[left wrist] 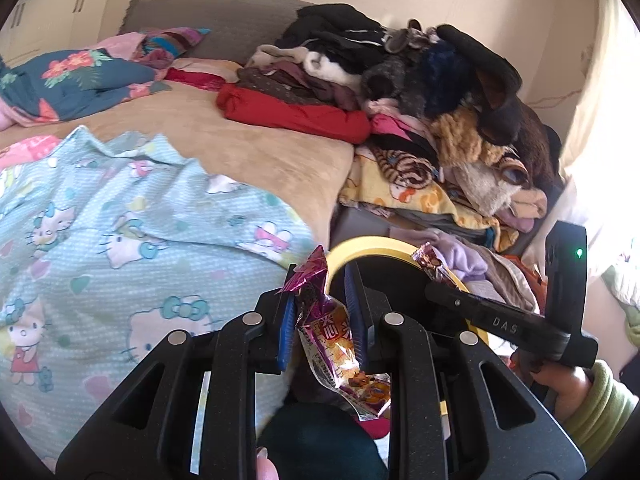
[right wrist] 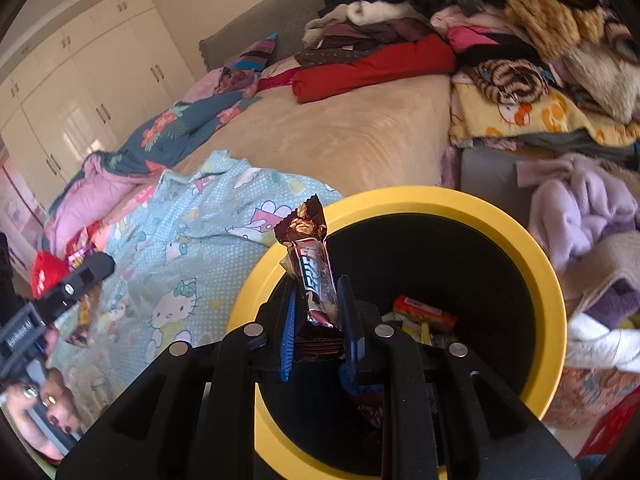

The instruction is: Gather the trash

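Observation:
In the left wrist view my left gripper [left wrist: 322, 282] is shut on a purple and orange snack wrapper [left wrist: 340, 364], which hangs down between the blue pads beside the bed. My right gripper [right wrist: 319, 284] is shut on a brown candy bar wrapper [right wrist: 310, 248] that stands upright over the near-left rim of a yellow-rimmed black bin [right wrist: 440, 200]. Several wrappers lie inside, among them an orange pack [right wrist: 424, 314]. The left view shows the bin's rim [left wrist: 368, 244] just behind my fingers, and the right gripper [left wrist: 436, 280] with its wrapper [left wrist: 428, 258] above it.
A bed with a pale blue cartoon-cat cover [left wrist: 120, 240] and tan blanket [right wrist: 340, 136] lies left of the bin. A tall heap of clothes [left wrist: 420, 100] sits behind and right of it. A person's hand in a green sleeve [left wrist: 576, 396] holds the right gripper. White wardrobes [right wrist: 80, 92] line the far wall.

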